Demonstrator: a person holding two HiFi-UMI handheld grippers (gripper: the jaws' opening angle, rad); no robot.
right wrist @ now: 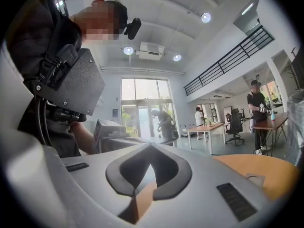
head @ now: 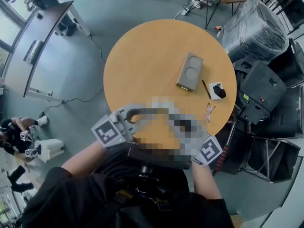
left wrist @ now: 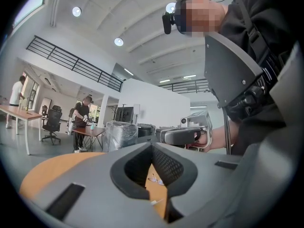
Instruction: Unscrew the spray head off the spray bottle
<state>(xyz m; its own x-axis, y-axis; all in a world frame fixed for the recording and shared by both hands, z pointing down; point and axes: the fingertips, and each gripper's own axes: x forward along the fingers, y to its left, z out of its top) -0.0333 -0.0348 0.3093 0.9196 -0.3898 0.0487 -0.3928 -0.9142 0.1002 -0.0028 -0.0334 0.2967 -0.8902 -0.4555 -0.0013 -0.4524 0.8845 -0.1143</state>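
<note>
L gripper [left wrist: 152, 145], R gripper [right wrist: 151, 146]: closed, empty

Table [head: 142, 61]: grey block [head: 190, 71], pen [head: 206, 89], glasses [head: 209, 111]

The head camera looks steeply down on the round counter [head: 142, 56]. Cameras on the left hand-held gripper [left wrist: 153, 147] and right hand-held gripper [right wrist: 151, 146] sit close behind their jaws, level, facing each other over the counter's near edge.

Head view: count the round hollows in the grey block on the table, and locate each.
2: one hollow at the grey block's far end, the other at its near end. None looks hidden.
</note>
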